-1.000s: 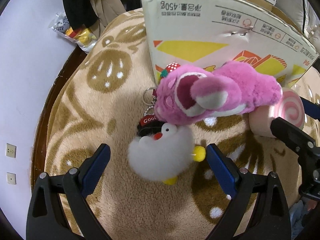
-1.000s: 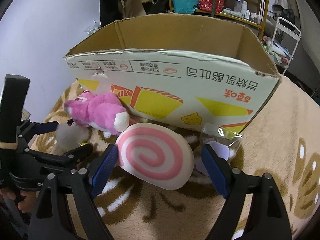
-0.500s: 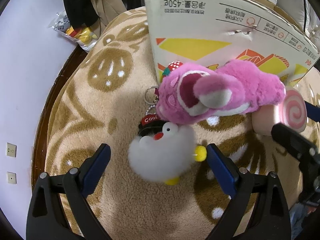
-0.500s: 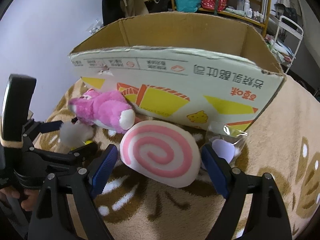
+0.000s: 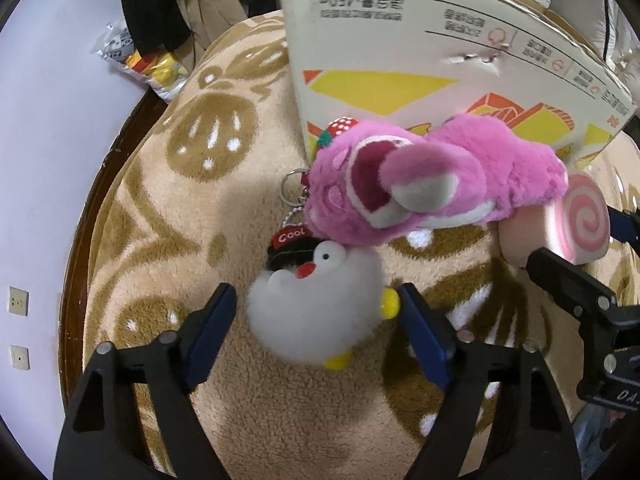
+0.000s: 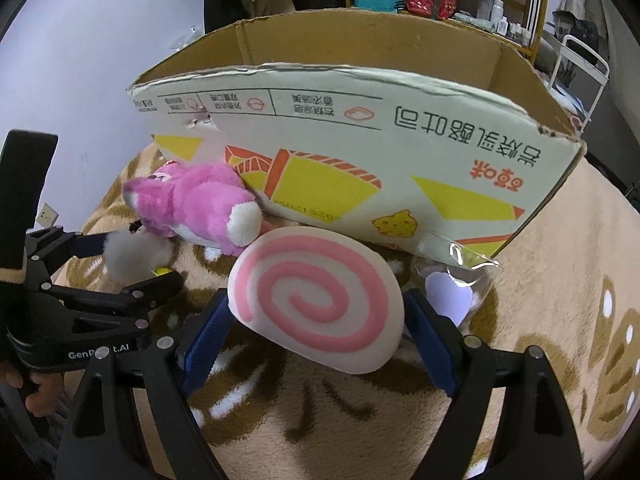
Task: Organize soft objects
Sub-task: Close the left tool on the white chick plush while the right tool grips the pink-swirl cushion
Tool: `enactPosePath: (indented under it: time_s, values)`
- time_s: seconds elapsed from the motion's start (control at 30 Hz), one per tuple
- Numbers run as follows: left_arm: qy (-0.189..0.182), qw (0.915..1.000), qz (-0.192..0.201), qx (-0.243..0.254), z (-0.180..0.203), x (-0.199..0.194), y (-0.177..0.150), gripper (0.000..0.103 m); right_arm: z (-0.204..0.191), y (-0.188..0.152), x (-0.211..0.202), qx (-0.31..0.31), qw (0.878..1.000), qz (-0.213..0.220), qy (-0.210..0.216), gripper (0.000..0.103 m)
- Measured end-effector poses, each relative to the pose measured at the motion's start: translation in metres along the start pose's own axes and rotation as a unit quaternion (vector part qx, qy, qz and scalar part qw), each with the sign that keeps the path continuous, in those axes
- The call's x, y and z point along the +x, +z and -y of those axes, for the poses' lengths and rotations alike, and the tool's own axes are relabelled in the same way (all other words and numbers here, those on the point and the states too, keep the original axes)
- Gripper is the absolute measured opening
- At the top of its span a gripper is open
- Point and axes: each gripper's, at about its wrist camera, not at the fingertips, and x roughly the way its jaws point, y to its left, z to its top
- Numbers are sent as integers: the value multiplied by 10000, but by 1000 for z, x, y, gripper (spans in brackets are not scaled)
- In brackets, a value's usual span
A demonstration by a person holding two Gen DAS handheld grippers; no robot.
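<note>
Left claw [image 5: 316,316] spread, straddling the white penguin plush [image 5: 316,304], not pinching. Right claw [image 6: 316,332] spread around the pink swirl cushion [image 6: 316,300]. Cardboard box [image 6: 360,152], probable destination, at 12 o'clock, open-topped

We see a tan patterned blanket [image 5: 168,240] bearing a cardboard box [image 6: 360,148], pink bear [image 5: 440,184], white chick [image 5: 316,308] and swirl cushion [image 6: 320,300].
</note>
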Motion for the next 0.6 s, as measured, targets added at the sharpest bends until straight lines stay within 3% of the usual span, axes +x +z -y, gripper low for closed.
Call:
enactPosePath:
  time_s: [0.17, 0.6]
  values:
    - [-229, 9997, -1, 77, 7, -1, -2, 55, 4, 2, 1, -22, 10000, -29, 14, 84]
    - [-276, 9996, 77, 58, 6, -6, -4, 52, 5, 3, 1, 34, 10000, -53, 29, 76]
